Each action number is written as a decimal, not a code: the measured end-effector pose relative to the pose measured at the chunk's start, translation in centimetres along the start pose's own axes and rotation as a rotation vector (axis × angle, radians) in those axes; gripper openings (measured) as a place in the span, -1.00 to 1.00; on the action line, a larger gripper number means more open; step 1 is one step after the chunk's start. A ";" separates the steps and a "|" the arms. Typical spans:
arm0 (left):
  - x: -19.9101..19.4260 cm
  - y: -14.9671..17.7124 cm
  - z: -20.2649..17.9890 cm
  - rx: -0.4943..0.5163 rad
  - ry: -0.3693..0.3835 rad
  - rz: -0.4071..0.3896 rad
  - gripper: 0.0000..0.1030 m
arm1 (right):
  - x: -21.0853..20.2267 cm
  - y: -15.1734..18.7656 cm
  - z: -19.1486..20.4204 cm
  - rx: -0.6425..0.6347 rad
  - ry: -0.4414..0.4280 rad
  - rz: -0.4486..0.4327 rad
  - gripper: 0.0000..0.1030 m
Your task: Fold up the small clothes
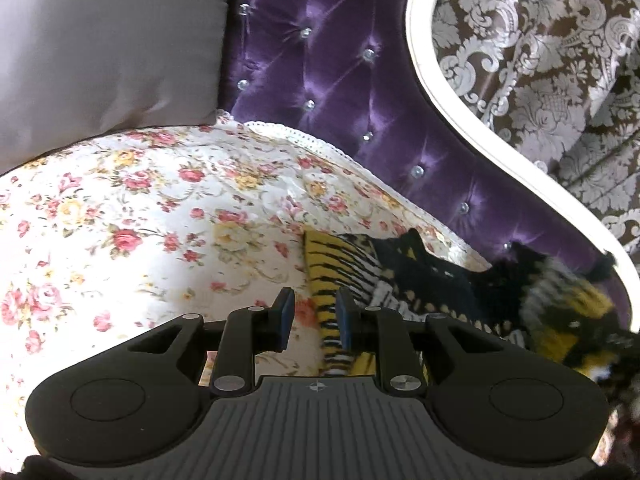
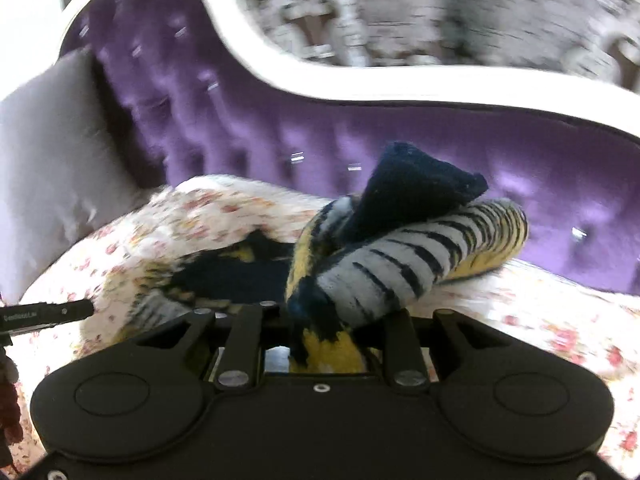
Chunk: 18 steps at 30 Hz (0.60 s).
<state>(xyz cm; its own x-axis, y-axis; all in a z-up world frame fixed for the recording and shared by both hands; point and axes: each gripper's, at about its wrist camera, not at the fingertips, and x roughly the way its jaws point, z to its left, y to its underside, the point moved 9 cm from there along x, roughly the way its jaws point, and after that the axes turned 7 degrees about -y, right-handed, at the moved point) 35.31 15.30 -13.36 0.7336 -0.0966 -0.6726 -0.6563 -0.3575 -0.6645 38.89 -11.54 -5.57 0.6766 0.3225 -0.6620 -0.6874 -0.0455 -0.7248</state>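
Observation:
A small knit sock (image 1: 340, 264), yellow and white with black stripes and navy parts, lies on the floral seat cover (image 1: 140, 208). My left gripper (image 1: 314, 316) hovers at its left end. The blue pads (image 1: 285, 312) stand a little apart, with the cover showing between them and the sock's edge at the right pad. In the right wrist view a striped sock (image 2: 400, 260) is bunched up and raised off the cover, navy end pointing up. My right gripper (image 2: 332, 320) is shut on it, its fingertips hidden under the knit. More dark knit (image 2: 224, 276) lies flat behind.
A purple tufted sofa back (image 1: 320, 60) with a white curved frame (image 1: 452, 92) rises behind the seat. A grey cushion (image 1: 100, 48) leans at the left. Patterned curtain (image 1: 540, 60) hangs beyond. A black tool part (image 2: 48, 314) pokes in at the left edge of the right wrist view.

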 end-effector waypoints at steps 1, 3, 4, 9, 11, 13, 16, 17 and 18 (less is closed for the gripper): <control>-0.1 -0.1 0.2 -0.003 0.000 -0.002 -0.59 | 0.8 0.2 1.3 -0.018 -0.003 0.009 -0.39; -0.3 -0.2 0.8 -0.012 -0.002 -0.005 -0.59 | 2.7 1.0 4.1 -0.054 -0.008 0.031 -0.39; -0.4 -0.3 1.1 -0.019 -0.002 -0.006 -0.59 | 3.6 1.5 5.4 -0.074 -0.007 0.042 -0.39; -0.6 -0.5 1.9 -0.038 -0.005 -0.006 -0.59 | 6.6 3.7 10.1 -0.194 0.044 0.075 -0.39; -0.7 -0.5 2.0 -0.041 -0.002 -0.006 -0.59 | 7.0 4.2 11.0 -0.236 0.081 0.074 -0.39; -0.7 -0.6 2.2 -0.045 0.000 -0.005 -0.59 | 7.4 4.6 11.4 -0.271 0.115 0.071 -0.39; -0.7 -0.7 2.3 -0.052 0.002 -0.004 -0.59 | 7.6 4.9 12.1 -0.331 0.161 0.067 -0.38; -0.8 -0.7 2.4 -0.055 0.002 -0.005 -0.59 | 7.6 5.0 12.7 -0.365 0.178 0.066 -0.37; -0.8 -0.7 2.4 -0.058 0.002 -0.005 -0.59 | 7.6 5.2 13.1 -0.399 0.192 0.064 -0.28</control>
<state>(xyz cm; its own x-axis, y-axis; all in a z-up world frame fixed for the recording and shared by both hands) 34.79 17.91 -13.14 0.7374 -0.0969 -0.6685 -0.6413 -0.4113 -0.6478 37.03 3.02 -11.83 0.6985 0.1276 -0.7041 -0.5993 -0.4334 -0.6731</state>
